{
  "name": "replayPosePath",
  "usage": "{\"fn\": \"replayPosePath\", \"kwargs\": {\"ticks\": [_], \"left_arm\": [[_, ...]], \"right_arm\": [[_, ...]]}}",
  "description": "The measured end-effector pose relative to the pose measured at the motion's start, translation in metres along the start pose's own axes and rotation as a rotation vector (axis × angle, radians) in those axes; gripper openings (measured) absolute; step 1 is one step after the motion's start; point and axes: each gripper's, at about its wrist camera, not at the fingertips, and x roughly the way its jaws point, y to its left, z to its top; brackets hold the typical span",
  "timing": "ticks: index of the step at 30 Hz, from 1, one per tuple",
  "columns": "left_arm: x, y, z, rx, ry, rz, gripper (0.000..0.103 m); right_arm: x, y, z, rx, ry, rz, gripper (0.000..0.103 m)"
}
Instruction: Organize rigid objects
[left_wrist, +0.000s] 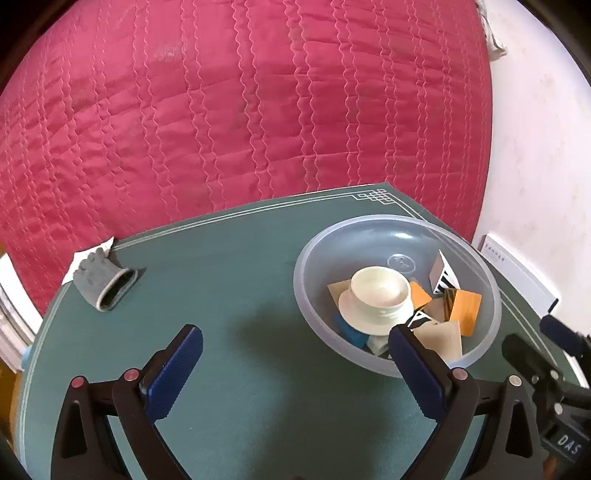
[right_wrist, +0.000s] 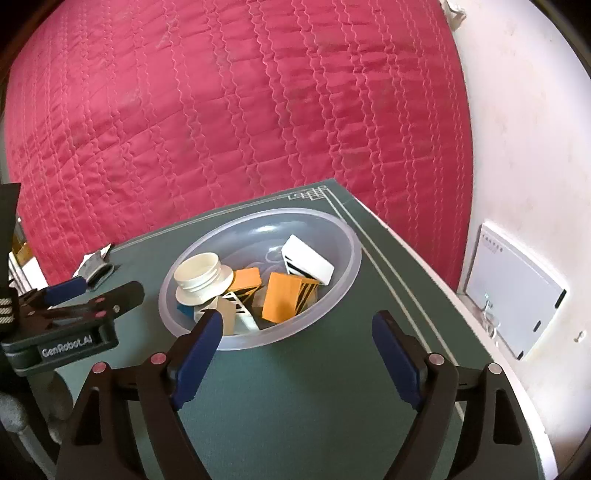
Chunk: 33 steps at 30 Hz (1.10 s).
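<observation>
A clear plastic bowl (left_wrist: 476, 269) (right_wrist: 347, 240) stands on the green table mat (left_wrist: 229, 288) (right_wrist: 295, 387). It holds a cream round lid-like piece (left_wrist: 376, 299) (right_wrist: 203, 277), orange blocks (left_wrist: 465, 310) (right_wrist: 280, 299), a white striped block (left_wrist: 443, 273) (right_wrist: 306, 260), a blue piece (left_wrist: 351, 330) and others. My left gripper (left_wrist: 295, 345) is open and empty over the mat, its right finger at the bowl's near rim. My right gripper (right_wrist: 297, 326) is open and empty just in front of the bowl. The left gripper also shows in the right wrist view (right_wrist: 99, 290), at the left.
A grey glove (left_wrist: 103, 280) (right_wrist: 96, 271) lies at the mat's far left edge on a white paper. A pink quilted bed cover (left_wrist: 240, 110) (right_wrist: 240, 110) rises behind the table. A white wall plate (right_wrist: 513, 295) (left_wrist: 517, 273) sits on the wall at the right.
</observation>
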Motion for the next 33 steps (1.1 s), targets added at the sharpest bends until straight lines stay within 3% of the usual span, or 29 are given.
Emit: {"fn": "replayPosePath", "kwargs": {"ticks": [21,33], "left_arm": [[-0.005,-0.015,-0.013,0.07,-0.007,0.078,0.102],[-0.009,-0.025,-0.016,0.101,-0.025,0.069,0.102]], "right_arm": [[-0.002,0.002,0.003,-0.052,-0.005,-0.075,0.087],[-0.005,0.006,0.002,-0.088,-0.026,-0.102,0.088]]}}
